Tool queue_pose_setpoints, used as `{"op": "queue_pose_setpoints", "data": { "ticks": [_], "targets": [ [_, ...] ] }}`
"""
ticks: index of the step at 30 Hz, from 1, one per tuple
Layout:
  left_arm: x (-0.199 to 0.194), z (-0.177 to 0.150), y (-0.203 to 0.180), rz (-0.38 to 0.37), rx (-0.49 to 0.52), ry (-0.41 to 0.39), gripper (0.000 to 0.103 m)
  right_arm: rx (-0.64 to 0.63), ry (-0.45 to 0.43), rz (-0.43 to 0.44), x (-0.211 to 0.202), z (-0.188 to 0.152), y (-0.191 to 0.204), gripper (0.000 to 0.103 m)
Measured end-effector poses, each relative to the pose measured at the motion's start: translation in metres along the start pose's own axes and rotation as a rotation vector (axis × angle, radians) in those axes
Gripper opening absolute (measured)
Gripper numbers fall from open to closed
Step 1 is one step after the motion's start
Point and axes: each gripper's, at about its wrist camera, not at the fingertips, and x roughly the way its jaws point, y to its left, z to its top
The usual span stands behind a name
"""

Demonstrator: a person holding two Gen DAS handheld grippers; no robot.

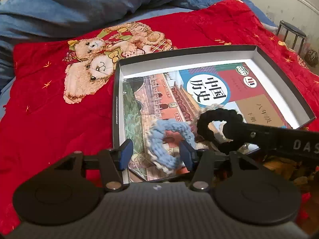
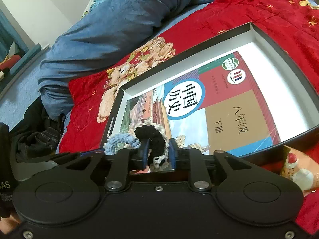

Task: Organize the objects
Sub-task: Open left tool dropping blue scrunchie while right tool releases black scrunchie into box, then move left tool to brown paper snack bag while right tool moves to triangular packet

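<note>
Left wrist view: the left claw [image 1: 156, 155] stands well open, its blue pads either side of the blue scrunchie [image 1: 169, 139] without pressing it, so nothing is gripped. The scrunchie lies on the history textbook [image 1: 209, 91] inside the shallow box [image 1: 117, 91], at its near edge, on the red bedspread [image 1: 59, 119]. Just right of it, touching, is the black scrunchie [image 1: 215, 123], with the right claw's finger reaching in over it. Both are knitted yarn rings: I'd judge them featherlight, soft and squashy, nothing to break. Pinch across the fat band anywhere; the yarn should give and hold rather than slip.

Right wrist view: the right claw [image 2: 158, 155] is only part open, the black scrunchie [image 2: 153, 137] standing between the pads. Whether they still press it, I cannot tell; the yarn fills most of the gap. The blue scrunchie [image 2: 117, 141] sits just left, the textbook [image 2: 219, 107] stretching to the far right of the box [image 2: 279, 45].
</note>
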Motion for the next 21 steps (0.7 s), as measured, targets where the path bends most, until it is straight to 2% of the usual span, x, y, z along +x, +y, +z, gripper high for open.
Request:
{"op": "queue_pose_setpoints", "data": {
  "ticks": [2, 7, 12, 16, 21],
  "targets": [
    [-0.004, 0.000, 0.001, -0.005, 0.000, -0.011, 0.070, 0.004, -0.007, 0.007, -0.005, 0.002, 0.000, 0.042],
    [-0.020, 0.001, 0.008, -0.013, -0.021, -0.061, 0.075, 0.002, -0.045, 0.032, -0.020, 0.008, 0.003, 0.046],
    [-0.035, 0.006, 0.018, -0.044, -0.086, -0.112, 0.076, -0.010, -0.110, 0.018, -0.048, 0.012, 0.004, 0.056],
    [-0.045, 0.007, 0.021, -0.097, -0.124, -0.146, 0.076, 0.020, -0.172, 0.001, -0.081, 0.011, -0.003, 0.058],
    [-0.057, 0.004, 0.015, -0.139, -0.102, -0.175, 0.076, 0.051, -0.249, -0.037, -0.120, 0.005, -0.006, 0.060]
  ]
}}
